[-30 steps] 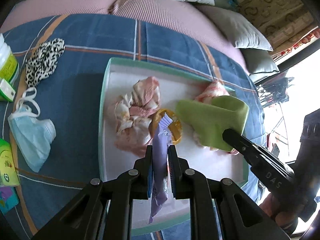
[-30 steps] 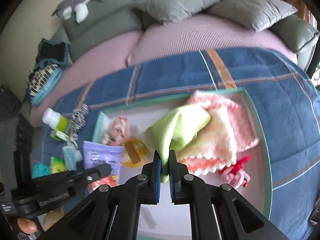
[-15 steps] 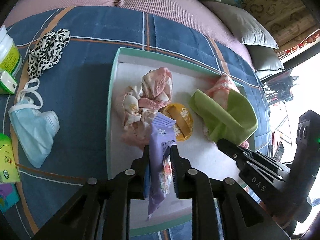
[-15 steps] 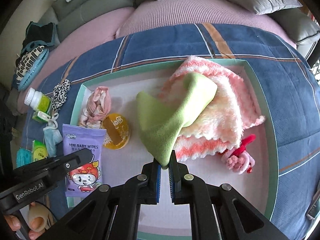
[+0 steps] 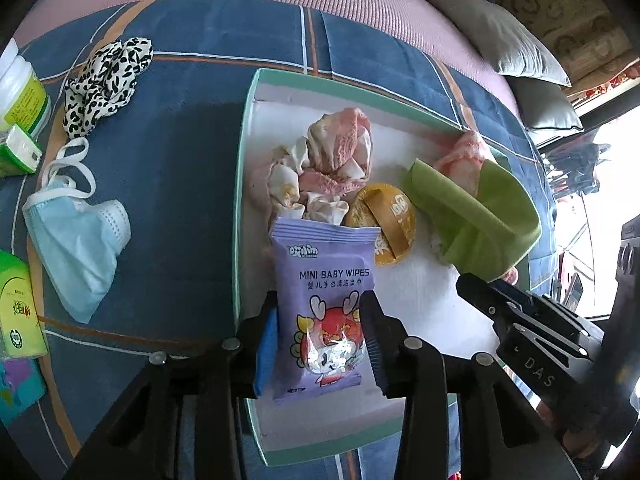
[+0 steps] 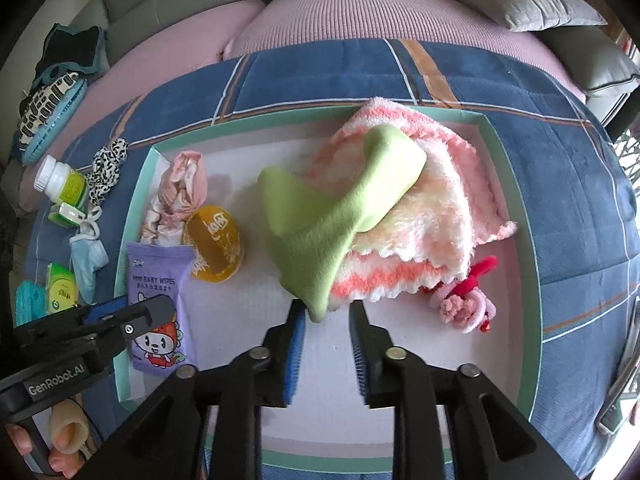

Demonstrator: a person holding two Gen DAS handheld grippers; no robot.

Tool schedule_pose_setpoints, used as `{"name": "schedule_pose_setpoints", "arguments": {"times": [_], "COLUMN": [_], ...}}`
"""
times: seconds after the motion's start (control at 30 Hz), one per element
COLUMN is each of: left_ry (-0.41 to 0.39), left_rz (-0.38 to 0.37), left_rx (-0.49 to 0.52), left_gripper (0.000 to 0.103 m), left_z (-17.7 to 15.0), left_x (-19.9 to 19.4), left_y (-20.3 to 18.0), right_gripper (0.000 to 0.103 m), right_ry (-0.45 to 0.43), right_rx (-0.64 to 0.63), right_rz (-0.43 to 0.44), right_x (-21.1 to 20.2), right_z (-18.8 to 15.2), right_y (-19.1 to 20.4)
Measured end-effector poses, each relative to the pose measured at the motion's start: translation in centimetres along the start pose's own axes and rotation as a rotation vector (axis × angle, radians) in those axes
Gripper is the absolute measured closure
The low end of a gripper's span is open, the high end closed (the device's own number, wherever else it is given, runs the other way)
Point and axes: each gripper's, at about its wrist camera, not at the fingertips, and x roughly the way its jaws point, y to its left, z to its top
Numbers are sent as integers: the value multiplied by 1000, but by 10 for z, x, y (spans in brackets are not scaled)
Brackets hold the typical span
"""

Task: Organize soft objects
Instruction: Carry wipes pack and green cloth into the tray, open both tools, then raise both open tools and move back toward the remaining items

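Observation:
A white tray with a teal rim (image 5: 244,200) lies on a blue plaid blanket. Inside it, a purple baby wipes pack (image 5: 324,280) lies flat between the fingers of my left gripper (image 5: 320,340), whose jaws are opening and no longer press it. A green cloth (image 6: 332,220) drapes over a pink-and-white fluffy towel (image 6: 440,208). The cloth's lower tip hangs between the opening jaws of my right gripper (image 6: 326,320), loose from the pads. A crumpled pink cloth (image 5: 336,152) and a round yellow pack (image 5: 384,220) sit behind the wipes.
Left of the tray on the blanket lie a blue face mask (image 5: 76,248), a leopard-print scrunchie (image 5: 104,80), a white bottle (image 5: 20,92) and green boxes (image 5: 16,308). A red-and-pink fuzzy toy (image 6: 464,300) lies in the tray's right part. Pink and grey cushions lie behind.
Both grippers were shut, the left on the wipes pack held edge-up, the right on the green cloth's corner. Both jaws have parted; the pack lies flat and the cloth tip hangs loose.

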Motion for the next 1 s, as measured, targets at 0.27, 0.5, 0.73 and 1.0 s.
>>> {"name": "schedule_pose_setpoints", "arguments": {"times": [0.27, 0.5, 0.73, 1.0], "left_ry": [-65, -165, -232, -248], "left_rz": [40, 92, 158, 194], "left_rx": [42, 33, -17, -63], "left_gripper": [61, 61, 52, 35], "left_z": [-2, 2, 4, 8], "left_x": [-25, -57, -72, -71], "left_y": [-11, -9, 8, 21], "right_gripper": [61, 59, 44, 28], "right_ry": [-54, -127, -172, -157], "right_rx": [-4, -4, -17, -16], "right_rz": [-25, -46, -64, -88], "right_x": [-22, -49, -62, -54], "right_z": [0, 3, 3, 5], "right_y": [-1, 2, 8, 10]}}
